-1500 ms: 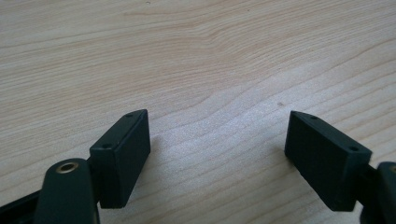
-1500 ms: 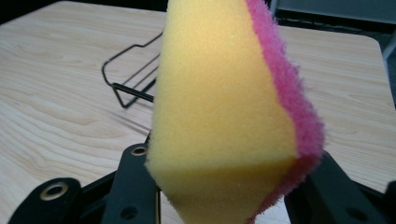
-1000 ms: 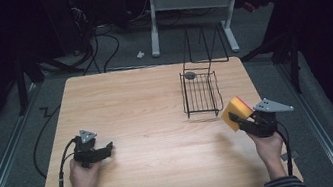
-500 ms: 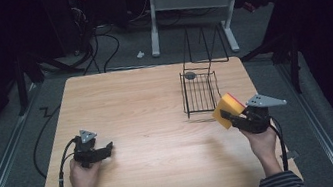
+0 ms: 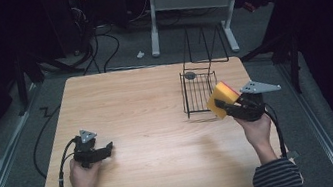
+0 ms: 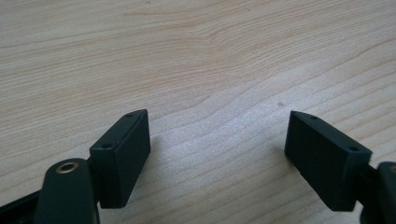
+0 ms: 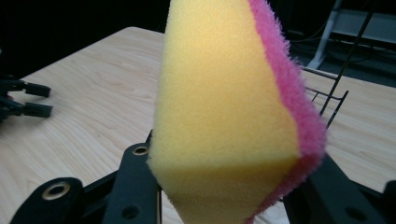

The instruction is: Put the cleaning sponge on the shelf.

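- Sponge [image 5: 221, 99] and right gripper [image 5: 224, 106] now sit higher and nearer the wire basket [image 5: 198, 91] than a second ago; in the earlier high views the sponge hung closer to the table's right edge, and it has since drifted left and up toward the basket's front right corner.
- That shift suggests the carrying step is well under way (my reading: the sponge is headed into the basket), with the drop-in not yet done, since the sponge is outside the wire frame, just beside it.
- Right fingers clamp the sponge from both sides; the right gripper view shows the yellow foam [image 7: 219, 107] squeezed between them, pink scouring layer on the right.
- Right hand [image 5: 257, 132] reaches forward from the table's near right, forearm angled inward, gripper pointing left toward the basket and held above the table [image 5: 146, 107].
- Left gripper [image 5: 107, 150] rests low near the table's front left, unmoved; its fingers [image 6: 122, 154] stand spread apart over bare wood with nothing between them.
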Motion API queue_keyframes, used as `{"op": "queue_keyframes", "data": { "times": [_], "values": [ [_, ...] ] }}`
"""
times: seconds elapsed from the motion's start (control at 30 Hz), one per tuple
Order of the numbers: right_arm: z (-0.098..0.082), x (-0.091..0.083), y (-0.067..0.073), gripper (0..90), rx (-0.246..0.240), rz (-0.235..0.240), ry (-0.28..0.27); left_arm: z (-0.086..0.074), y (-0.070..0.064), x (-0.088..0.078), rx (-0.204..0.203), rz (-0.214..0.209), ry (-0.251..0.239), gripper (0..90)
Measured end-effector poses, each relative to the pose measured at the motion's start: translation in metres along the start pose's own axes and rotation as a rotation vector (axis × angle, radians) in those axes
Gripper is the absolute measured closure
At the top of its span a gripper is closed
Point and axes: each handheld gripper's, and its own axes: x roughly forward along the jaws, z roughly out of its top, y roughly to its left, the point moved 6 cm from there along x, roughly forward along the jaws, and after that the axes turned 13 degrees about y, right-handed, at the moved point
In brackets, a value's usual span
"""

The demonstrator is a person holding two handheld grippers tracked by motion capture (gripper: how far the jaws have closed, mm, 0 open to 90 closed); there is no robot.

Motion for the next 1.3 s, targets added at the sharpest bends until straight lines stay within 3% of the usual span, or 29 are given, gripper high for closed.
{"op": "queue_keyframes", "data": {
  "times": [0.2, 0.43, 0.47, 0.5, 0.6, 0.7, 0.8, 1.1, 1.3],
  "values": [
    [0.004, 0.011, -0.005, 60.7, 0.007, -0.005, 0.017, 0.0, 0.0, 0.0, 0.0, 0.0, 0.0, 22.9],
    [0.01, 0.012, -0.009, 60.7, 0.014, -0.011, -0.024, 0.0, 0.0, 0.0, -0.001, 0.0, 0.0, 22.9],
    [0.01, 0.017, -0.013, 60.9, 0.015, -0.048, -0.013, 0.0, 0.0, 0.0, 0.0, -0.001, 0.0, 22.9],
    [0.01, 0.018, -0.014, 60.9, 0.02, -0.055, -0.008, 0.0, 0.0, 0.0, -0.001, -0.001, 0.0, 22.9],
    [0.014, 0.022, -0.017, 60.9, 0.042, -0.038, -0.008, 0.0, 0.0, 0.0, -0.001, -0.001, 0.0, 22.9],
    [0.019, 0.027, -0.018, 60.9, 0.025, -0.06, 0.0, 0.0, 0.0, 0.0, 0.0, -0.001, 0.0, 22.9],
    [0.023, 0.036, -0.018, 60.8, 0.021, -0.052, -0.018, 0.0, 0.0, 0.0, 0.0, -0.001, 0.0, 22.9],
    [0.037, 0.057, -0.025, 60.5, 0.033, -0.076, 0.044, 0.0, 0.0, 0.0, 0.0, -0.001, 0.0, 22.9],
    [0.047, 0.066, -0.028, 60.5, 0.03, -0.098, 0.04, 0.0, 0.0, 0.0, -0.002, -0.001, -0.001, 22.9]
  ]
}}
